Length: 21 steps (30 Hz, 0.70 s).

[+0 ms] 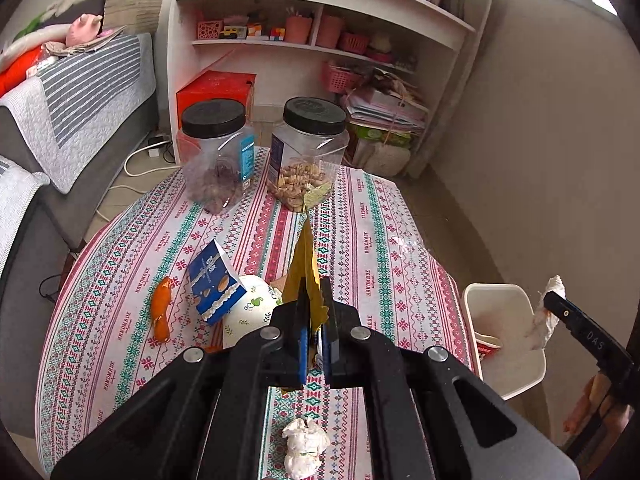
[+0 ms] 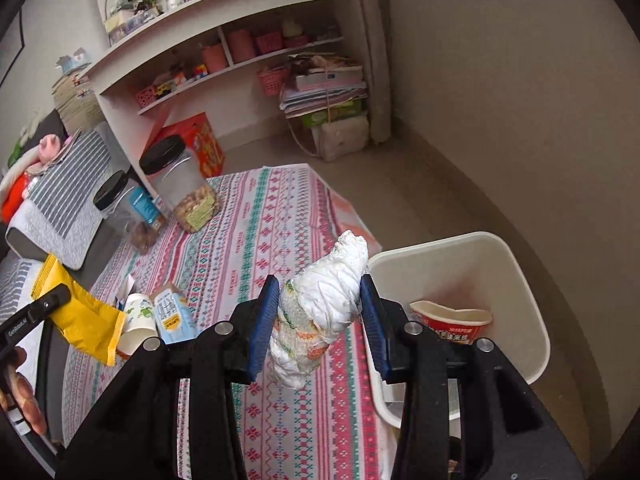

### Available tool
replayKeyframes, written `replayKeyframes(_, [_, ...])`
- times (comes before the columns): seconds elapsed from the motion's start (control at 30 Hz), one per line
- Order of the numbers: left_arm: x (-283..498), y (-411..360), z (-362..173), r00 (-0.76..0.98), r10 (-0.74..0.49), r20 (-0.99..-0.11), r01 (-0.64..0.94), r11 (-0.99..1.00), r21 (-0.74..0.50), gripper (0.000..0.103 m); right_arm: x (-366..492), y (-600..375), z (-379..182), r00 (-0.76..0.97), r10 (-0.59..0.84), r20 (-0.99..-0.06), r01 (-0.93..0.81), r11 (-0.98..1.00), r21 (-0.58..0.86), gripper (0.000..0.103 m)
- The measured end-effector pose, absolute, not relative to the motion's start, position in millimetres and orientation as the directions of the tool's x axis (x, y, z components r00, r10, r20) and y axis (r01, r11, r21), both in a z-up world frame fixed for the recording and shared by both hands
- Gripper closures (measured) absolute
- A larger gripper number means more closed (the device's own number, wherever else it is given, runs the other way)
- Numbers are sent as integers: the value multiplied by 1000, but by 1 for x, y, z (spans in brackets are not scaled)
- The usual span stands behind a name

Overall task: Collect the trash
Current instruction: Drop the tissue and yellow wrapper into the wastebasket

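My left gripper (image 1: pixel 314 292) is shut on a yellow snack wrapper (image 1: pixel 305 256), held edge-on above the table; it also shows in the right wrist view (image 2: pixel 86 320). My right gripper (image 2: pixel 320 284) is shut on a crumpled white tissue wad (image 2: pixel 320 312), held beside the white trash bin (image 2: pixel 520 280), which holds a red noodle cup (image 2: pixel 452 322). The bin (image 1: pixel 516 376) stands off the table's right edge. On the table lie an orange wrapper (image 1: pixel 161 308), a blue carton (image 1: pixel 214 284), a paper cup (image 1: pixel 250 312) and a crumpled tissue (image 1: pixel 304 450).
Two clear jars with black lids (image 1: pixel 214 156) (image 1: pixel 308 152) stand at the table's far end on the patterned cloth (image 1: pixel 360 240). A white shelf unit (image 1: pixel 320 40) and an orange box (image 1: pixel 216 88) stand behind. A grey sofa (image 1: pixel 60 120) is on the left.
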<state>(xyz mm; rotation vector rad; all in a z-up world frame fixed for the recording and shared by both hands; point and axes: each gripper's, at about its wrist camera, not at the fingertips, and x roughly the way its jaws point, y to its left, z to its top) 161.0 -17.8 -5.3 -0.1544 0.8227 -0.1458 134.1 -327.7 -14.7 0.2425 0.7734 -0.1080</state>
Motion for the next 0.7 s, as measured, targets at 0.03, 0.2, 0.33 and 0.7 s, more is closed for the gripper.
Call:
replayKeyframes(0.03, [162,-20,-5,670,-190,-717,72,979,-192,98,132,-333,-12,717,-21,-697,198,965,174,64])
replayKeyframes(0.2, [162,-36,-6,666,-201,-718,95,978,-185,98,124,-357,-5,728,-93,-679,261,954,148,64])
replayKeyframes(0.33, [162,-48,-6,666,-210,-716,116,977,-178,98,120,-374,-4,724,-137,-676,301,944,131,64])
replayKeyframes(0.7, [158,-96,1,657,-266,-706,196,964,-180,98,100,-419,-2,670,-301,-678,468,881,70,34])
